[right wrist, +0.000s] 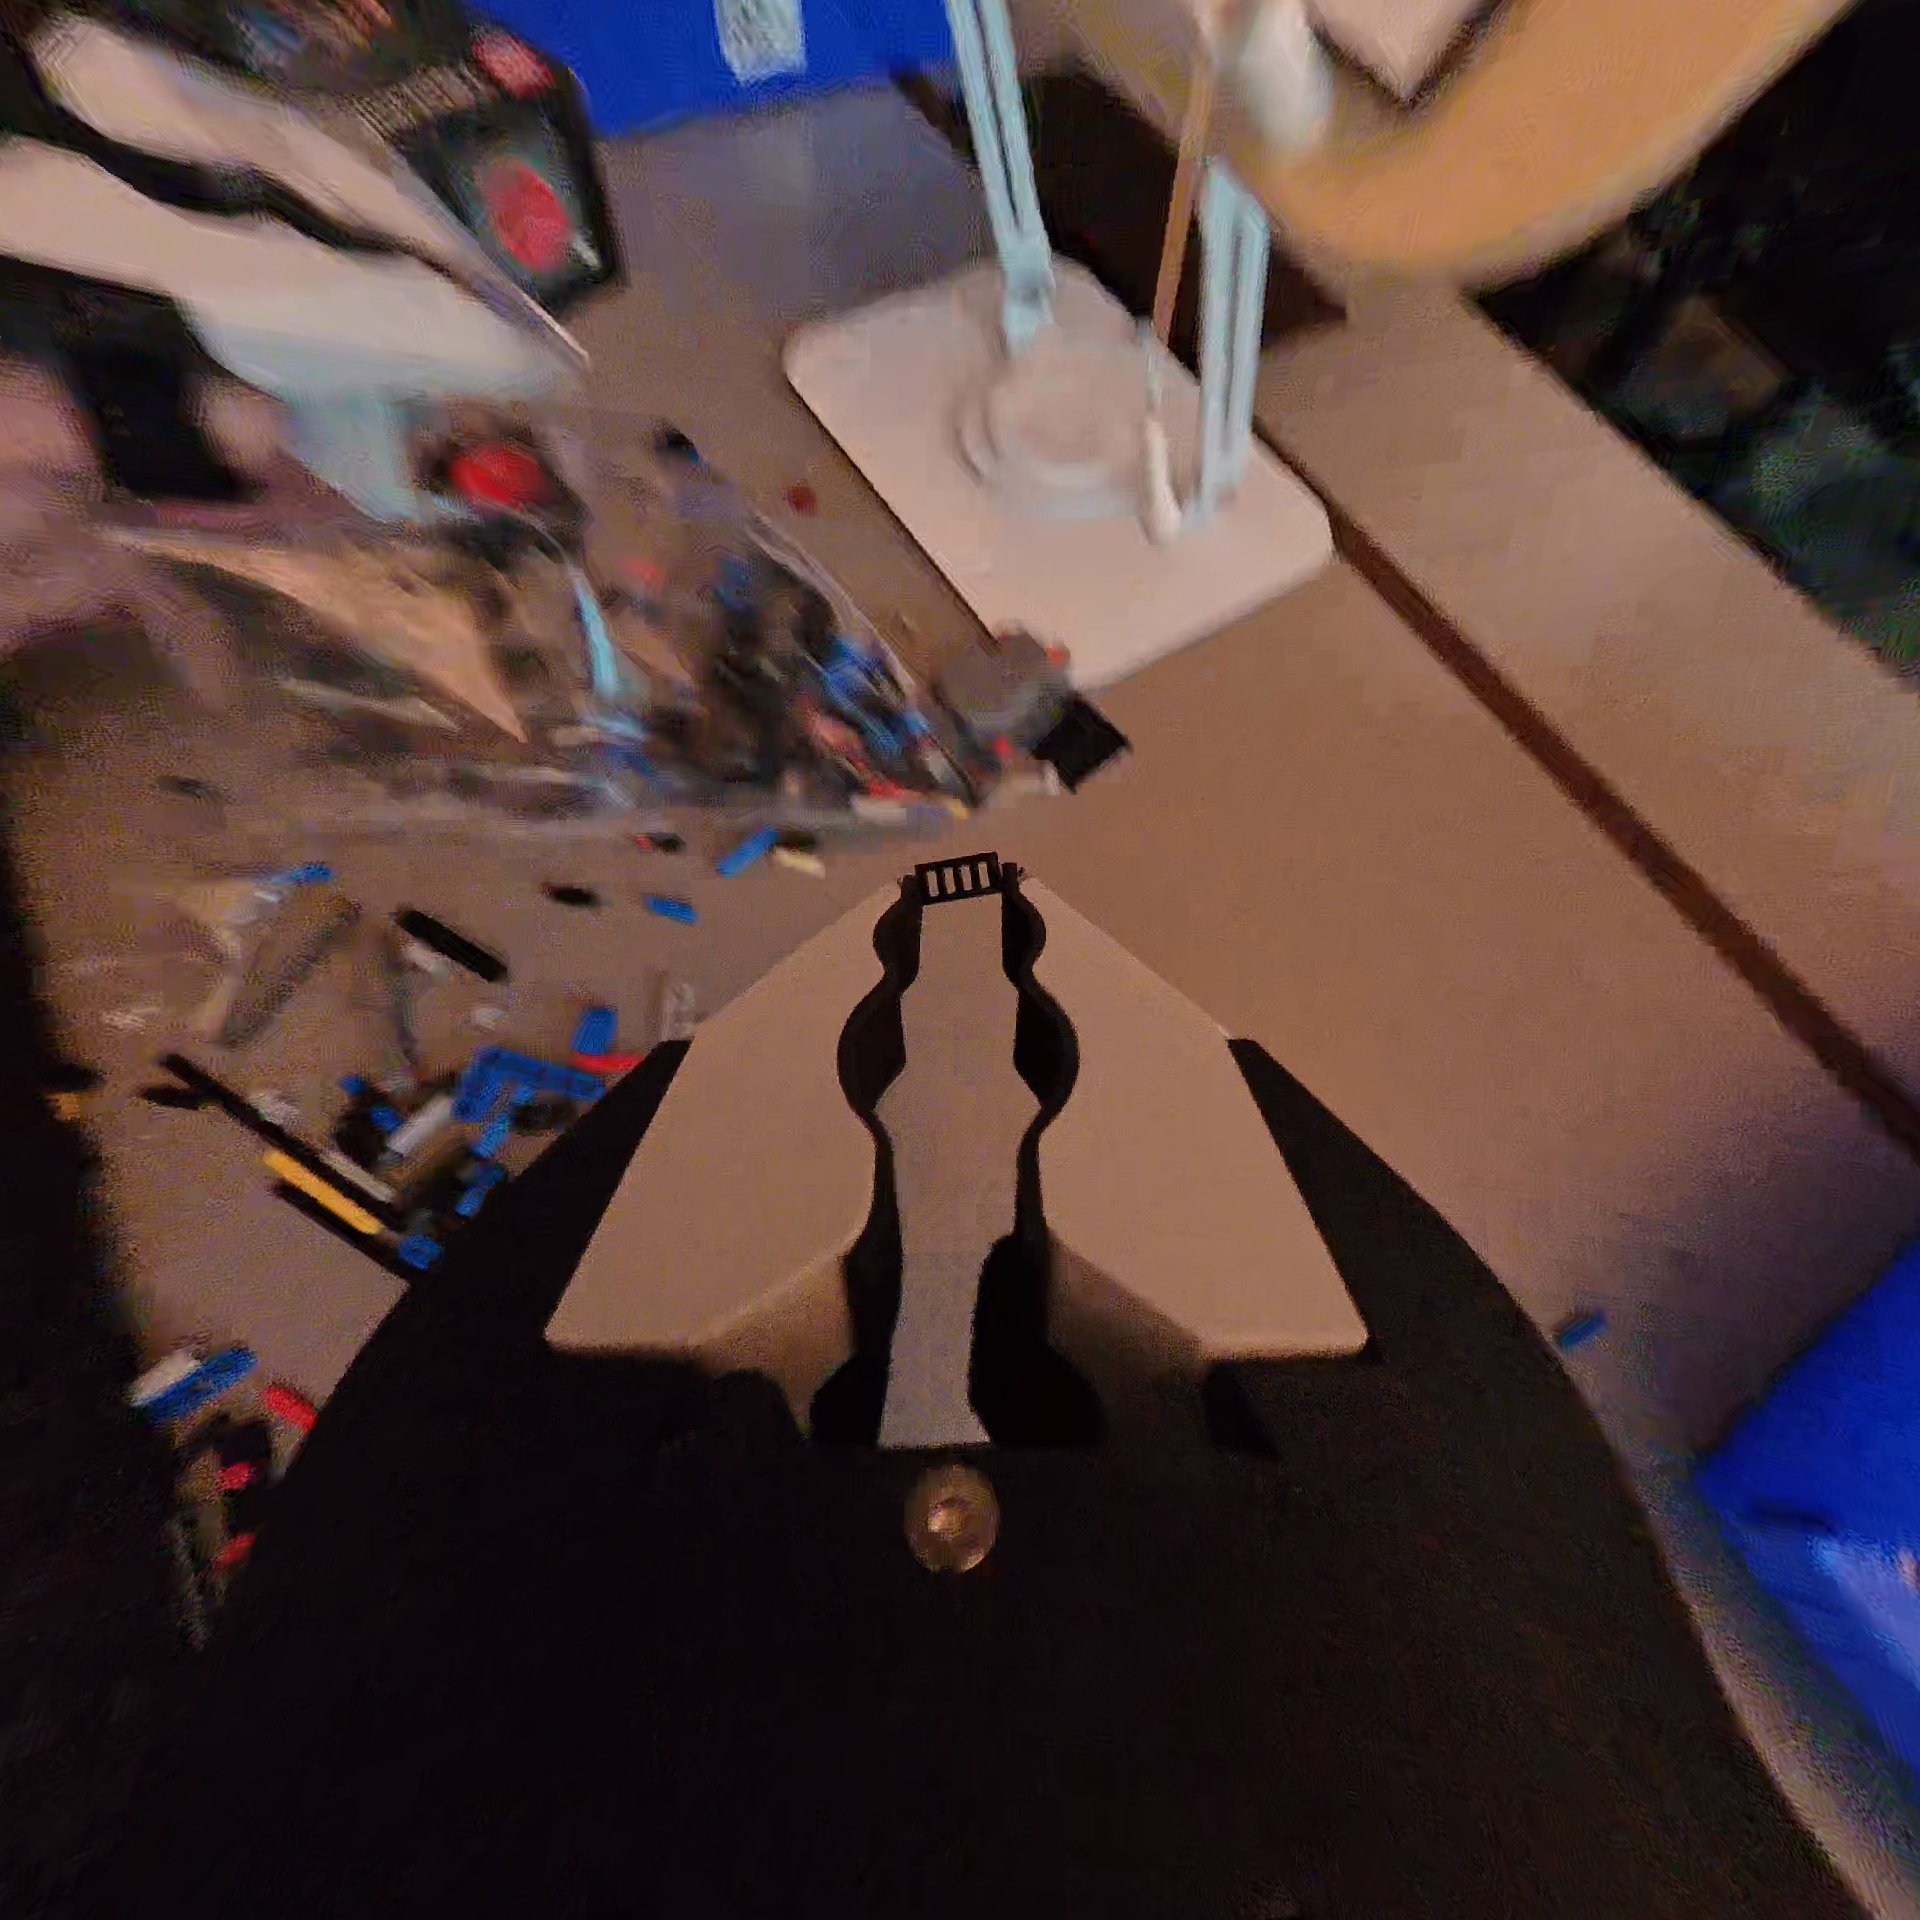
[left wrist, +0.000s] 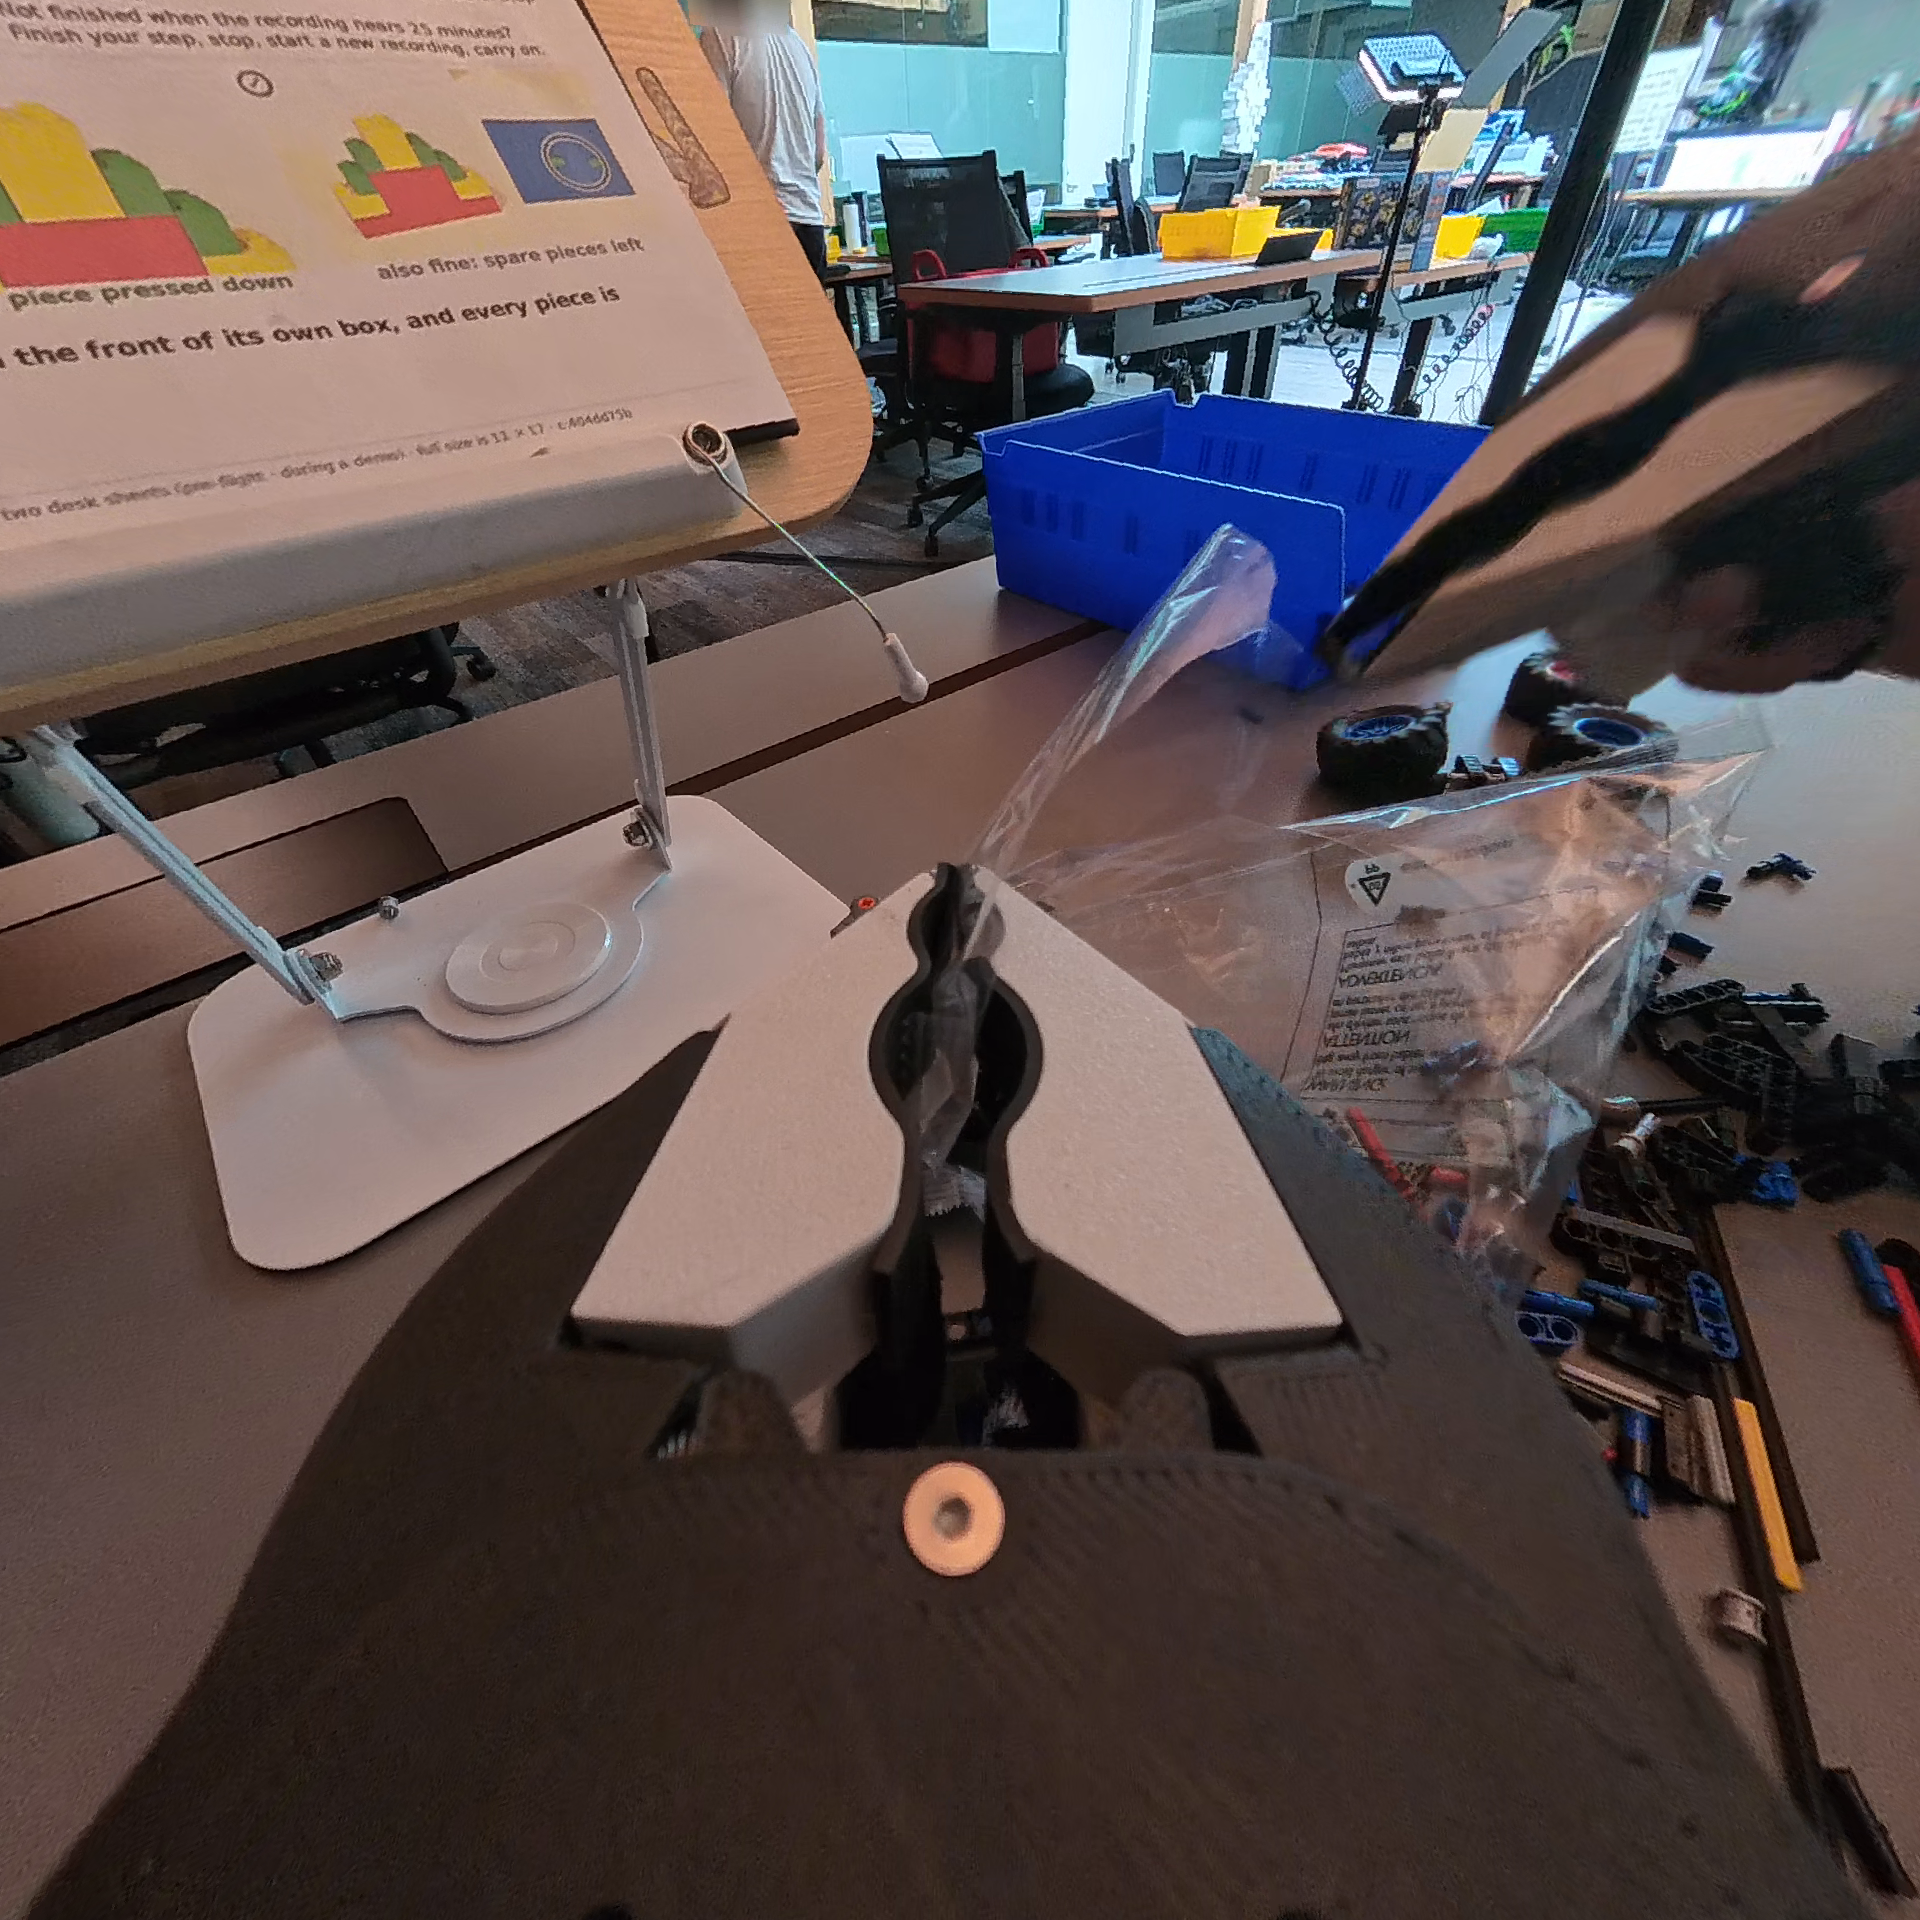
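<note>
My left gripper (left wrist: 951, 883) is shut on the torn edge of a clear plastic bag (left wrist: 1455, 966), which lies on the brown table with small blue, black and red parts inside. A strip of the bag stands up from the tips. My right gripper (right wrist: 961, 888) is shut on a small black grille piece (right wrist: 958, 881) held at its fingertips above bare table. It also shows blurred in the left wrist view (left wrist: 1351, 644), above the bag near the blue bin. The bag (right wrist: 665, 644) and the left gripper (right wrist: 561, 353) show blurred in the right wrist view.
A white stand base (left wrist: 416, 1091) carries a tilted wooden board with an instruction sheet (left wrist: 364, 260) at left. A blue bin (left wrist: 1174, 499) sits at the back. Black wheels (left wrist: 1382, 743) and loose parts (left wrist: 1683, 1247) lie at right. A person (left wrist: 769, 114) stands far behind. Some 15 centimeters of space lies between my two pairs of fingers.
</note>
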`<state>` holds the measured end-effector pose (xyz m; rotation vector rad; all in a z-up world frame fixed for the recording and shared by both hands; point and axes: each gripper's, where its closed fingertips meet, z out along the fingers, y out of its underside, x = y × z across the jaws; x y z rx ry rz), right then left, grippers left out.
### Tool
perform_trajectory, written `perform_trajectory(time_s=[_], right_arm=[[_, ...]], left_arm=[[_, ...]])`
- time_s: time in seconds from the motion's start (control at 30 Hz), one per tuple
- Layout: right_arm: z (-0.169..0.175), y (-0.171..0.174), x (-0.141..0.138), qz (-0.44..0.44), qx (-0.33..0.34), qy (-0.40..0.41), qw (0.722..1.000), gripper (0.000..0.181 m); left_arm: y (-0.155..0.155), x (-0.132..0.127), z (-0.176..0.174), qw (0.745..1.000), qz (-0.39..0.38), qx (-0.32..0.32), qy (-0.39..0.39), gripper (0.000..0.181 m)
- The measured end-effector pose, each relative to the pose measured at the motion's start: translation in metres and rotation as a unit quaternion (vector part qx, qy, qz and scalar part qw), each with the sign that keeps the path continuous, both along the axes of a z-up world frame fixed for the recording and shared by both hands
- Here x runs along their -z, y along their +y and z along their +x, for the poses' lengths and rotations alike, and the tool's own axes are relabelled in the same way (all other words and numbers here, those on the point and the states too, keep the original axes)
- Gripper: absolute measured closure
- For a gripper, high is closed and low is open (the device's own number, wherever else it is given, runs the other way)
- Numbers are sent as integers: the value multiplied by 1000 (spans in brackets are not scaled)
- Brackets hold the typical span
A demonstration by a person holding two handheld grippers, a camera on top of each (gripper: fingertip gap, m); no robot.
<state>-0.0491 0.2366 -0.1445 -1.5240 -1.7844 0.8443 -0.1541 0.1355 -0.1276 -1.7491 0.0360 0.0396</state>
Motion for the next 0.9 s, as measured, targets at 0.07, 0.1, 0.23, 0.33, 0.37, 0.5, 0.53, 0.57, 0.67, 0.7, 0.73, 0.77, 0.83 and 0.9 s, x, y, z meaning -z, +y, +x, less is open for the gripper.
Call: perform_trajectory(time_s=[0.07,0.1,0.23,0.33,0.37,0.5,0.53,0.57,0.67,0.7,0.73,0.77,0.83,0.9], right_arm=[[-9,-50,-51,8,-74,75,994,168],[-12,-76,-68,22,-112,97,989,168],[-36,-128,-65,68,-177,72,979,168],[-51,-127,-41,80,-165,41,982,153],[-51,-127,-43,72,-165,55,982,153],[-40,-94,-72,53,-115,129,984,157],[-34,-80,-73,46,-94,129,986,158],[-26,-65,-67,38,-73,116,990,159],[11,-16,-7,32,-2,-19,999,159],[26,-1,16,38,19,-69,997,161],[39,11,36,42,37,-106,993,164],[50,18,52,37,49,-137,989,164],[65,22,76,23,59,-179,982,165],[74,25,93,17,64,-211,975,167]], left_arm=[[1,0,2,1000,-1,2,2,181],[2,1,2,1000,-2,3,3,181],[1,2,2,1000,-3,2,3,181],[1,2,1,1000,-3,1,4,181],[1,1,1,1000,-2,1,5,181],[1,0,0,1000,0,-2,6,181],[1,0,-1,1000,0,-2,4,181],[0,0,-1,1000,1,-2,3,181],[0,-1,-1,1000,1,-2,4,181],[0,-1,-1,1000,1,-2,4,181],[0,-1,0,1000,1,-1,4,181],[0,-1,0,1000,1,-1,4,181],[0,-1,0,1000,1,-2,3,181],[0,0,-1,1000,0,-3,3,181]])
